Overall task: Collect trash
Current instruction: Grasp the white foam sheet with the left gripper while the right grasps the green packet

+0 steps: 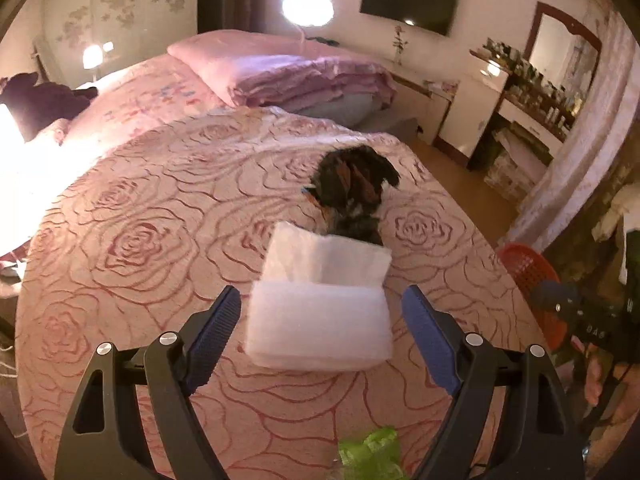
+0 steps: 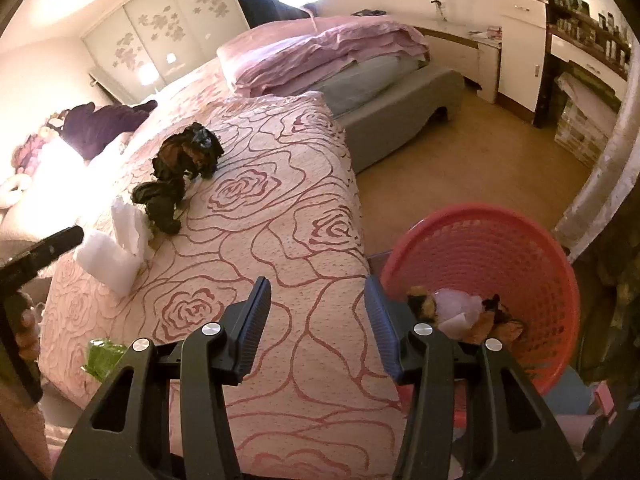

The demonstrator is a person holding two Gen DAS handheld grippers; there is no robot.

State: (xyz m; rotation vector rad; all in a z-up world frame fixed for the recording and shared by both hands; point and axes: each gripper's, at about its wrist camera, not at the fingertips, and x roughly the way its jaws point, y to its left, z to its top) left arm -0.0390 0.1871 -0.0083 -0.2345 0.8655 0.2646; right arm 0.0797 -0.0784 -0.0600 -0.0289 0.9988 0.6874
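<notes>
- Trash on the rose bedspread (image 1: 140,240) is what I collect: a white foam sheet (image 1: 320,312), a dark crumpled bag (image 1: 352,188) and a green wrapper (image 1: 370,456).
- My left claw (image 1: 322,320) is released, its jaws wide apart, and the foam sheet lies directly ahead between the two fingers; I cannot tell whether the pads touch it.
- Seen from the left claw, the long axis of the foam sheet runs across, from one finger to the other, so I judge a straight closing should pinch it by its ends.
- Beyond the foam sheet, touching its far edge, lies the dark bag; the green wrapper is on the near side of it, under my left claw.
- My right claw (image 2: 318,308) is also released and grasps nothing; it is well apart from the foam sheet, near the red basket (image 2: 520,224), which holds some trash.
- I judge the left hand is clearly the nearer one for this pick.
</notes>
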